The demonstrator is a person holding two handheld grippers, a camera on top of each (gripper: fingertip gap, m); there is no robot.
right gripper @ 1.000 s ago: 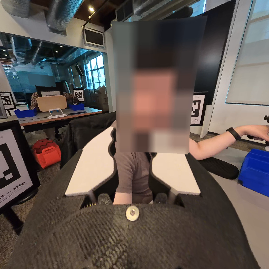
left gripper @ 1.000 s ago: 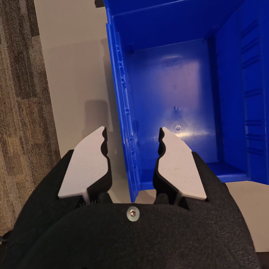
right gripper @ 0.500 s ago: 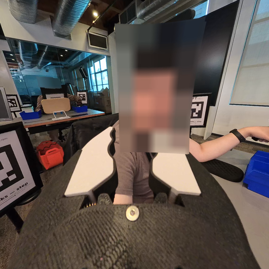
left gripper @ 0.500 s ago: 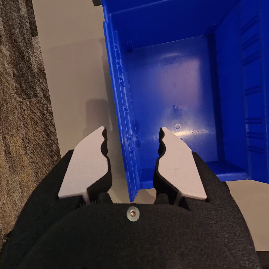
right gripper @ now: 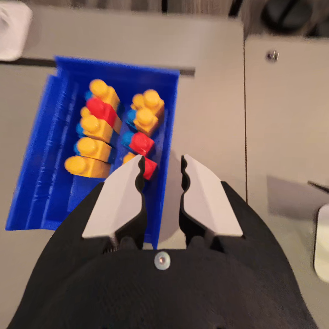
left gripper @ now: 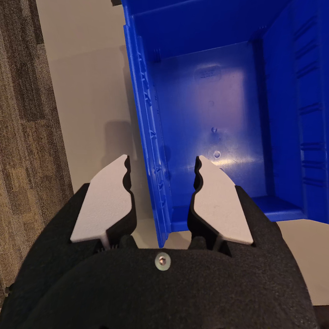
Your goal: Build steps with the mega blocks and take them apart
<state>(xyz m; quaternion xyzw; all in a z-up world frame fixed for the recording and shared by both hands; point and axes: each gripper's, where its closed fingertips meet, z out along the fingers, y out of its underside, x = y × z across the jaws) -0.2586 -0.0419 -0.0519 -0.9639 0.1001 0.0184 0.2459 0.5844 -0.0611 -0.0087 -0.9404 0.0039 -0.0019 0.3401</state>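
Note:
In the left wrist view my left gripper [left gripper: 162,157] is open and empty, its jaws straddling the left wall of an empty blue bin [left gripper: 222,110] on a pale table. In the blurred right wrist view my right gripper [right gripper: 161,157] is open and empty above the right wall of a second blue bin [right gripper: 46,151]. That bin holds several mega blocks: a row of yellow blocks [right gripper: 92,144], yellow blocks at the back right [right gripper: 149,114], red blocks [right gripper: 141,143] and light blue blocks [right gripper: 127,138] underneath. My left finger covers part of a red block.
Brown carpet [left gripper: 23,124] lies past the table's left edge in the left wrist view. In the right wrist view a seam [right gripper: 245,124] splits the grey tabletop, a white object [right gripper: 322,243] sits at the right edge and another white object [right gripper: 12,30] at the far left. The gap from one gripper's tips to the other's is roughly 85 cm.
The right gripper has swung down from facing a person and the room to looking at the table and the bin of blocks. The left gripper has barely moved over the empty bin.

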